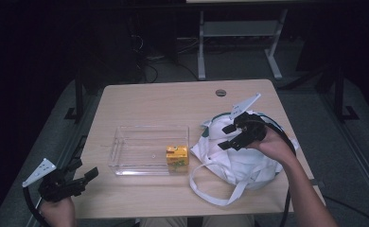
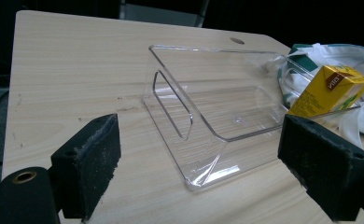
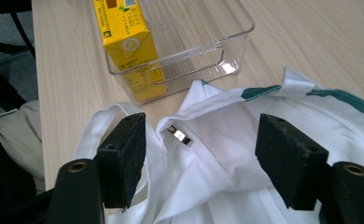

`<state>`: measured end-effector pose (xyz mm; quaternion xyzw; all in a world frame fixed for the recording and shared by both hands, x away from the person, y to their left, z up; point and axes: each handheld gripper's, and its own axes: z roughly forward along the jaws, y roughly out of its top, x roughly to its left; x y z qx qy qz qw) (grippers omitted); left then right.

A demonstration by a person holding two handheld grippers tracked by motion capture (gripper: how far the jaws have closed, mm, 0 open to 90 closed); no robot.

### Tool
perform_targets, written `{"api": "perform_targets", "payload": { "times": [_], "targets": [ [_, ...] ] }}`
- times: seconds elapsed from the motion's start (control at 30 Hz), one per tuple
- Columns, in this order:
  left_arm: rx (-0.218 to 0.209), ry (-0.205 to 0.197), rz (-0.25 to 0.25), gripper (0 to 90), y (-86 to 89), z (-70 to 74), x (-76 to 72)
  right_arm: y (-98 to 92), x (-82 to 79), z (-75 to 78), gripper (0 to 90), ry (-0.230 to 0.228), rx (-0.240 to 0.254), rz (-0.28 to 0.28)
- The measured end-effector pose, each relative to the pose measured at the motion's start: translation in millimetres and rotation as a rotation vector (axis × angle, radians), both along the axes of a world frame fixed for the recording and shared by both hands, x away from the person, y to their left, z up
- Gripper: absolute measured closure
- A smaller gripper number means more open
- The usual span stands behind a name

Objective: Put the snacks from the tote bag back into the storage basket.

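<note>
A clear plastic bin (image 1: 149, 149) lies in the middle of the wooden table (image 1: 173, 101). A yellow drink carton (image 1: 177, 154) stands upright inside its right end. Right of the bin lies a white cloth bag (image 1: 241, 163) with green trim. My right gripper (image 1: 226, 136) hovers open over the bag's near-left part. In the right gripper view the jaws (image 3: 206, 154) straddle the bag's mouth (image 3: 227, 121), with the carton (image 3: 124, 37) and bin (image 3: 208, 42) beyond. My left gripper (image 1: 84, 169) is open and empty at the table's front left corner. It faces the bin (image 2: 208, 112) and carton (image 2: 329, 91).
The bag's long white strap (image 1: 211, 191) loops toward the table's front edge. A round cable hole (image 1: 221, 92) sits near the far edge. The white legs of another desk (image 1: 201, 52) stand on the floor behind. Bare tabletop lies left of the bin.
</note>
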<state>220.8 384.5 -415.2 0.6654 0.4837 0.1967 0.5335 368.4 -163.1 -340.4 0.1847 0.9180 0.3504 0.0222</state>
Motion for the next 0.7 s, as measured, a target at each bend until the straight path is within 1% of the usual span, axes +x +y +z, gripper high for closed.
{"api": "perform_targets", "payload": {
  "times": [0.17, 0.2, 0.23, 0.27, 0.53, 0.6, 0.7],
  "targets": [
    [0.0, 0.003, -0.001, 12.7, 0.0, -0.1, 0.1, -7.7, -0.9, -1.2, 33.0, -0.005, 0.008, -0.012],
    [0.001, 0.002, -0.001, 12.6, 0.2, 0.0, 0.0, -8.6, -2.3, -1.0, 33.0, 0.01, 0.014, -0.022],
    [0.001, 0.001, 0.001, 12.7, 0.2, 0.0, -0.1, -10.9, -1.0, -1.7, 32.9, -0.009, 0.007, -0.013],
    [0.002, 0.001, 0.001, 12.6, 0.3, 0.0, -0.1, -11.8, -2.5, -1.2, 33.0, 0.006, 0.011, -0.028],
    [0.0, 0.002, -0.002, 12.7, -0.1, -0.1, 0.1, -23.5, -4.7, -2.7, 33.3, 0.002, 0.008, -0.045],
    [0.0, 0.001, -0.002, 12.6, -0.4, 0.1, 0.0, -25.7, -5.8, -4.0, 33.3, 0.005, 0.012, -0.05],
    [0.0, 0.002, -0.002, 12.7, -0.7, -0.1, 0.1, -30.0, -6.7, -6.9, 33.4, 0.005, 0.006, -0.058]
  ]
}}
